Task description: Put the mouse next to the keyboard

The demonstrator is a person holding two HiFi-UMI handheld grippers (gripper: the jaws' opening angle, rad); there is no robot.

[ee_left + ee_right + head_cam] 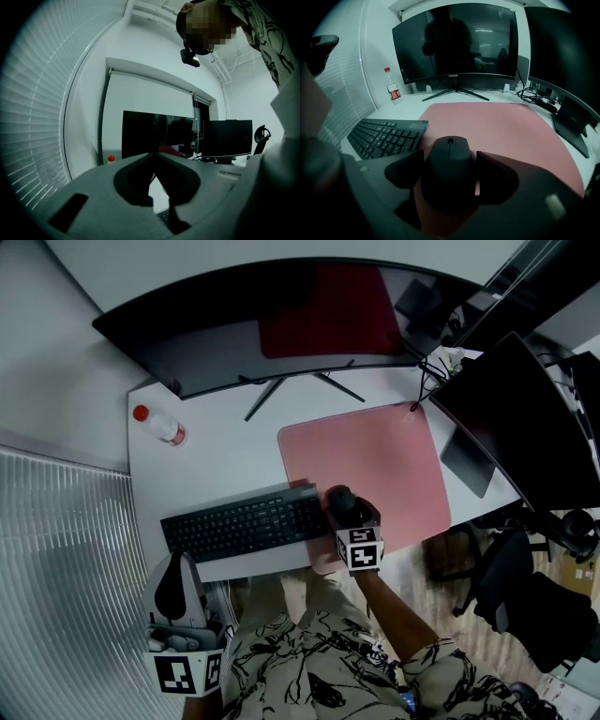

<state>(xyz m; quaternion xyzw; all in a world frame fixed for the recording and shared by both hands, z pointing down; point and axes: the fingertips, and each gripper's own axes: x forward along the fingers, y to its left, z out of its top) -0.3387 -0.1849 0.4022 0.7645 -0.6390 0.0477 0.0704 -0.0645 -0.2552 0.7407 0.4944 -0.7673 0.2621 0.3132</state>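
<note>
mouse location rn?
Head view, lower centre: the mouse sits on the pink mat's left edge, just right of the keyboard, between the right gripper's open jaws.

Left gripper (154,153): jaws closed, nothing held, pointing across the desk toward the screens.

I see the jaw tips meeting, with nothing between them. In the gap below the tips I see a strip of white desk (157,194) and a corner of the keyboard (163,216). Beyond the tips stands a dark curved monitor (157,133), and a second monitor (227,138), also dark, stands just to its right. A bottle (111,159) with a red cap stands at the curved monitor's left edge. Window blinds (28,140) fill the left side. A person's patterned shirt (262,28) shows at the top right.
</note>
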